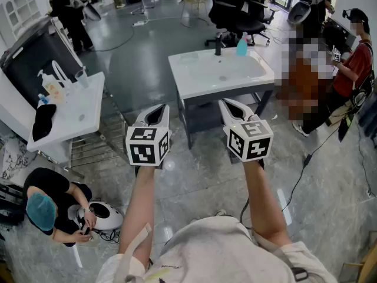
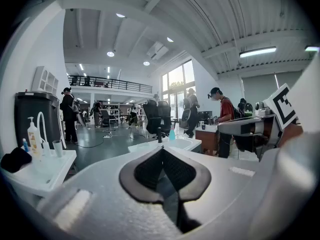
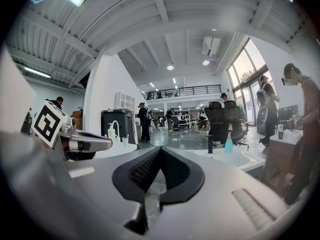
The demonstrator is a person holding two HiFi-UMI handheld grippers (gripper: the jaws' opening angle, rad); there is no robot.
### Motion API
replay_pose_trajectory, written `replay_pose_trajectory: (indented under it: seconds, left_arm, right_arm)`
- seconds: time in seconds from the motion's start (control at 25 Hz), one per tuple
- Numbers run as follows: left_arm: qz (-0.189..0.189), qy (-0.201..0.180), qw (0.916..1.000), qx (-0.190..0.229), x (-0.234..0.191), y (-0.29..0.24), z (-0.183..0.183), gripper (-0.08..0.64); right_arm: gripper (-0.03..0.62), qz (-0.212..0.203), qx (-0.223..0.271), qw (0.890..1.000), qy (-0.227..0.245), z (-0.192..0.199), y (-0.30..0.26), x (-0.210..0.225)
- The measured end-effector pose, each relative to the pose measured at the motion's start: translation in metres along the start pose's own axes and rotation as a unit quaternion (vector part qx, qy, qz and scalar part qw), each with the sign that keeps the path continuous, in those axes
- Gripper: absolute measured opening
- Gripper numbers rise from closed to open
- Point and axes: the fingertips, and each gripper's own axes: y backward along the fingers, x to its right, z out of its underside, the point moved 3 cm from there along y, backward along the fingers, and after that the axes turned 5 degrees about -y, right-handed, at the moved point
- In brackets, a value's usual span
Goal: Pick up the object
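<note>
My left gripper (image 1: 157, 112) and right gripper (image 1: 231, 106) are held side by side in the air, over the floor in front of a white sink table (image 1: 194, 81). Both are shut with nothing between their pads. In the left gripper view the dark pads meet at the tip of the left gripper (image 2: 161, 150); the right gripper (image 3: 160, 150) shows the same in its own view. On the sink table stand a blue bottle (image 1: 242, 45) and a black faucet (image 1: 218, 43), both well beyond the grippers. The blue bottle (image 2: 172, 134) also shows small and far off.
A second white table (image 1: 79, 119) at the left carries bottles and a black cloth (image 1: 42, 121). A person in a teal cap (image 1: 41, 210) crouches on the floor at lower left. People stand at the right by a desk. Black office chairs (image 1: 241, 10) stand behind the sink.
</note>
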Motion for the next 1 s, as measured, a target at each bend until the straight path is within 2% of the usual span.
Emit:
replay_pose_trajectory:
  seconds: [0.56, 1.0]
  left_arm:
    - [-0.023, 0.004, 0.9997, -0.007, -0.022, -0.011, 0.012, 0.0]
    - [-0.041, 0.005, 0.9989, -0.023, -0.045, -0.083, 0.01, 0.0]
  right_arm:
    - [0.02, -0.001, -0.002, 1.0, 0.008, 0.005, -0.022, 0.01]
    - [0.065, -0.023, -0.007, 1.0, -0.003, 0.005, -0.091, 0.057]
